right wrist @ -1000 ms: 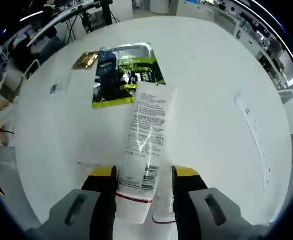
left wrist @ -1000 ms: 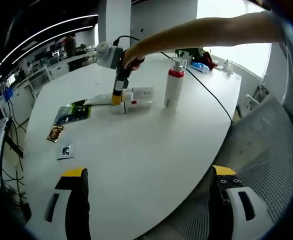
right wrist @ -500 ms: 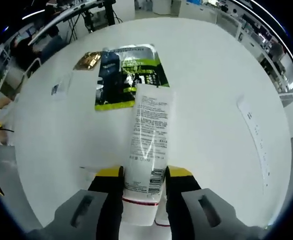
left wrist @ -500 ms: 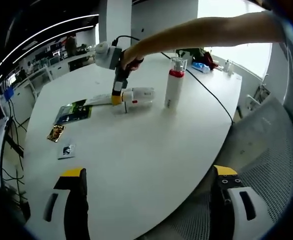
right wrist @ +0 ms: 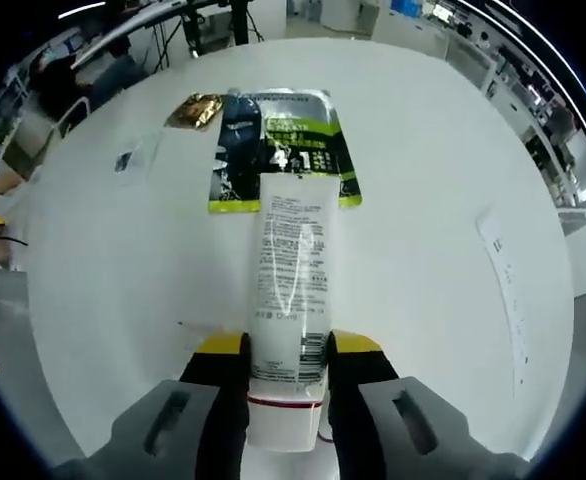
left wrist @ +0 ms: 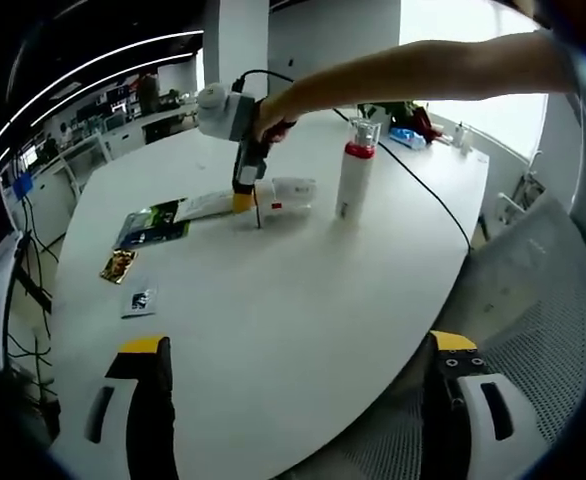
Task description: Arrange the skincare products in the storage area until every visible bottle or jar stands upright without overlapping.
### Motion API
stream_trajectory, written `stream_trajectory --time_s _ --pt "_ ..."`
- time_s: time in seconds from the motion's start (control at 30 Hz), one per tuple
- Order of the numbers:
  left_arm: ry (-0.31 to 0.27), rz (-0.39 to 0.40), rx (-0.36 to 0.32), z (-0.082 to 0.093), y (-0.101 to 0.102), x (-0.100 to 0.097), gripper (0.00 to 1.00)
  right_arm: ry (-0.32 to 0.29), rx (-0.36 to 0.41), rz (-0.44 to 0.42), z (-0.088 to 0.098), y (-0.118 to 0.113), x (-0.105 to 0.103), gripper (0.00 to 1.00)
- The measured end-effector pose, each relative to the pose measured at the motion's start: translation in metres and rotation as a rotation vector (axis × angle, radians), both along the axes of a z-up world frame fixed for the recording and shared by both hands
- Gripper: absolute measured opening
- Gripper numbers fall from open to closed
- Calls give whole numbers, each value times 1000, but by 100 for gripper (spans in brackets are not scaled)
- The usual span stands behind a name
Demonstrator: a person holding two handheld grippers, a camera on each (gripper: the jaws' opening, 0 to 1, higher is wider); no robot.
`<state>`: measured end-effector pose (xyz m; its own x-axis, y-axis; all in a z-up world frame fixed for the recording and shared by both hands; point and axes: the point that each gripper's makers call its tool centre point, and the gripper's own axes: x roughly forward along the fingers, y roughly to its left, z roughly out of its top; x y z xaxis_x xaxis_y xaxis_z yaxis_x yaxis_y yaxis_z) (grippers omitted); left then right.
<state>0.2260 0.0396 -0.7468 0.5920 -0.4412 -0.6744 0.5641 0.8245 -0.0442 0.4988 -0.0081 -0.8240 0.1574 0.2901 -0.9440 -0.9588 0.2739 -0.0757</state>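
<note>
Right gripper has its jaws pinching the tube, which lies flat mid-desk with its far end over a green sachet. An upright bottle stands just beside. Left gripper hangs off the near edge, jaws spread wide.

The near half of the round white tabletop lies bare and open to a gripper, while toward its far edge stand a tall white bottle with a red collar, a lying white tube, a green-and-black flat sachet and a black cable.
</note>
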Motion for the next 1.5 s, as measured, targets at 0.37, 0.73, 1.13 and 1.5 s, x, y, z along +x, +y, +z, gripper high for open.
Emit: stream_trajectory --time_s 0.37,0.73,1.13,1.5 --pt "1 -11 7 -1 -1 -1 99 5 18 22 10 -1 -5 27" --pt "3 -15 6 -1 -2 0 98 15 24 71 19 5 -22 27" --pt "4 -16 7 -1 -1 0 98 36 11 122 25 10 -38 27" --pt "-1 -18 12 0 -2 -1 97 52 4 188 33 16 -64 27"
